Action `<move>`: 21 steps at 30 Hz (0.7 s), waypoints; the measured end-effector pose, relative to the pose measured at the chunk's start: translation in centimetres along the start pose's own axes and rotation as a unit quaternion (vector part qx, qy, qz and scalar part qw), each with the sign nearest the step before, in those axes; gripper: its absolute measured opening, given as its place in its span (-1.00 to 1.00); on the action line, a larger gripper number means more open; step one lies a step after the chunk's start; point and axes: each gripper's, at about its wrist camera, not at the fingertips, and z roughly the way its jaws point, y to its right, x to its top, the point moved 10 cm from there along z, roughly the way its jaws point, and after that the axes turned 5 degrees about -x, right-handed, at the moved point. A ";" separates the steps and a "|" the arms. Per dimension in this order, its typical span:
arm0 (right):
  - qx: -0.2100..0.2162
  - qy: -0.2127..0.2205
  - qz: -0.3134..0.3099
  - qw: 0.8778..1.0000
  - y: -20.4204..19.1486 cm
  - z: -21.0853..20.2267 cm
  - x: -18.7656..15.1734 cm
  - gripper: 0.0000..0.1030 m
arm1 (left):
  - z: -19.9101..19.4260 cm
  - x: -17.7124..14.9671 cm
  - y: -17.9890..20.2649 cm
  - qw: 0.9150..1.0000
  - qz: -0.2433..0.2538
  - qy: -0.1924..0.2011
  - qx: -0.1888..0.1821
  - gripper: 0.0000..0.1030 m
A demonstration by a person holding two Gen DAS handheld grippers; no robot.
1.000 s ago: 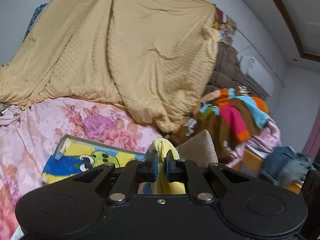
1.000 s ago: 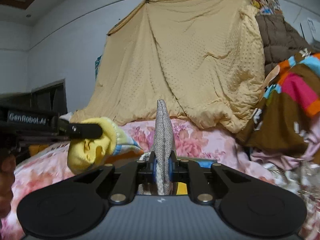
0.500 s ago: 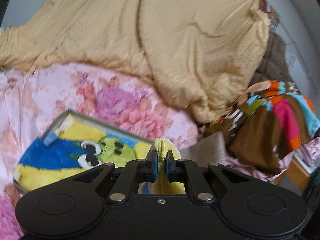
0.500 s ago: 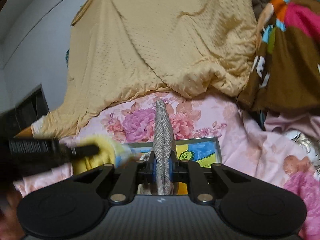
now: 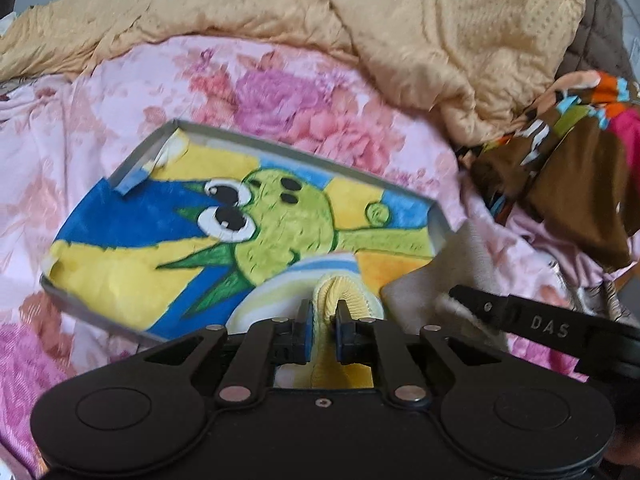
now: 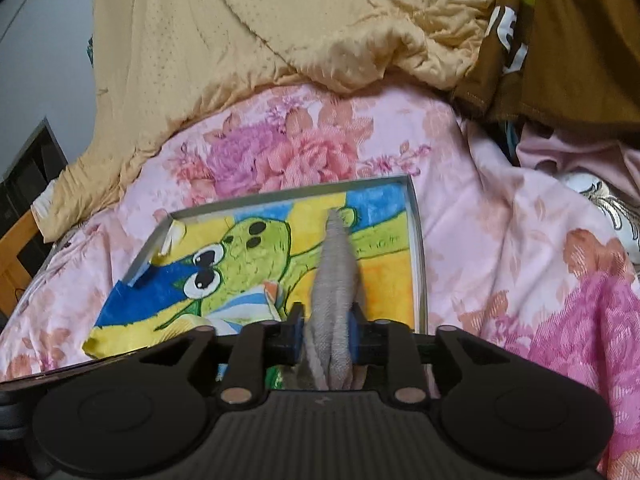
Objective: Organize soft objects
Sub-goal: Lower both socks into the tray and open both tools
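we've got both grippers over the tray [image 5: 168, 136] sitting on the pink floral sheet [image 5: 100, 92]. left gripper [image 5: 322, 334] is clamped tight on a yellow sock [image 5: 340, 292], its striped part draped over the tray's near edge, on the cartoon lining. right gripper [image 6: 326, 334] is pinched on a grey sock [image 6: 334, 264] that sticks up over the tray's right side, near the right rim. in the left view the grey sock [image 5: 432, 272] sits just right of the yellow one. tan blanket [image 6: 248, 32] is heaped behind the tray, brown clothes [image 6: 560, 60] piled at the sheet's far right.
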 end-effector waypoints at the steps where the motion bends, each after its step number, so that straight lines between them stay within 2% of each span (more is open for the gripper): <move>1: 0.001 -0.005 -0.002 1.000 0.0 0.0 -0.1 -0.18 | 0.1 -0.2 -0.1 1.000 -0.001 -0.006 0.001 -0.69; 2: 0.003 -0.007 -0.003 1.000 0.0 -0.1 -0.1 0.04 | 0.1 -0.4 -0.1 1.000 -0.001 -0.010 0.003 -0.62; 3: 0.004 -0.008 -0.004 1.000 0.1 -0.2 -0.1 0.15 | 0.0 -0.5 0.0 1.000 -0.001 -0.012 0.006 -0.56; 10: 0.014 -0.005 0.003 1.000 0.9 -1.2 0.4 0.62 | -1.2 -0.6 0.1 1.000 -0.001 -0.009 0.021 -0.18; 12: 0.017 -0.006 0.007 1.000 1.1 -1.5 0.5 0.70 | -1.8 -0.6 0.2 1.000 0.004 -0.004 0.026 -0.01; 17: 0.025 -0.011 0.006 1.000 1.5 -2.7 0.7 0.92 | -3.6 -0.5 0.2 0.999 0.007 0.013 0.043 0.24; 21: 0.031 -0.019 -0.001 0.999 1.4 -3.8 0.1 0.96 | -5.4 -0.4 0.0 0.999 -0.005 0.020 0.049 0.32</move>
